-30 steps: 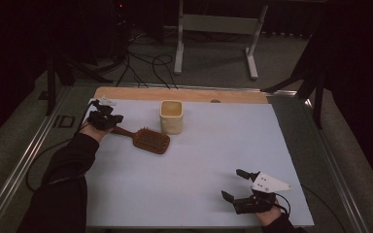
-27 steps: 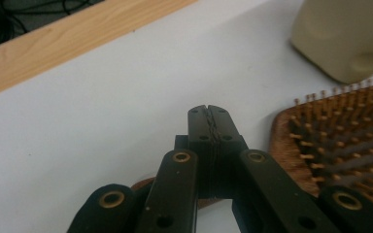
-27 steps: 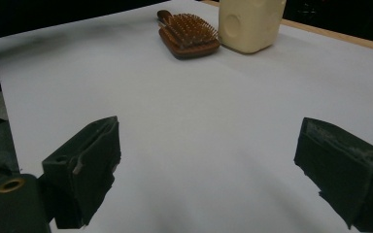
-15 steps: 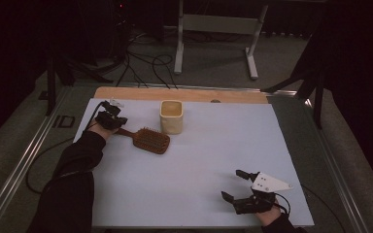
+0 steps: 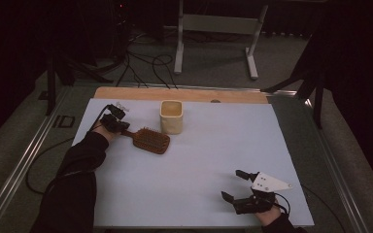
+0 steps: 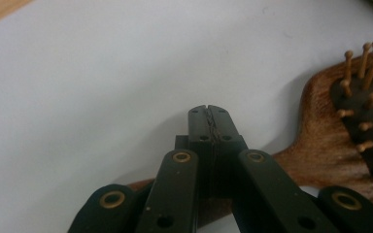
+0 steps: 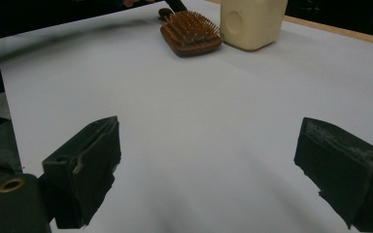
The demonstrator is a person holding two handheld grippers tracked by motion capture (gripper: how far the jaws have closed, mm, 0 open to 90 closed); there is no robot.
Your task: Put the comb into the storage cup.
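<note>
A wooden hairbrush point(image 5: 151, 140) lies bristles up on the white sheet point(image 5: 199, 160), its handle pointing left. My left gripper point(image 5: 116, 122) sits low over the handle's end. In the left gripper view its jaws point(image 6: 209, 111) are shut pad to pad with nothing between them, and the brush point(image 6: 330, 141) with its handle runs underneath and to the right. My right gripper point(image 5: 230, 184) rests near the front right of the sheet, open and empty. In the right gripper view its jaws point(image 7: 213, 170) stand wide apart, with the brush point(image 7: 190, 31) far ahead.
A cream square cup point(image 5: 171, 116) stands upright just right of the brush head, also seen as a cup point(image 7: 252, 19) in the right gripper view. A wooden strip point(image 5: 175, 93) borders the sheet's far edge. Metal rails point(image 5: 34, 155) flank the table.
The left hand has shifted right and down, from beside the sheet's left edge onto the brush handle's end. The right gripper has kept still.
</note>
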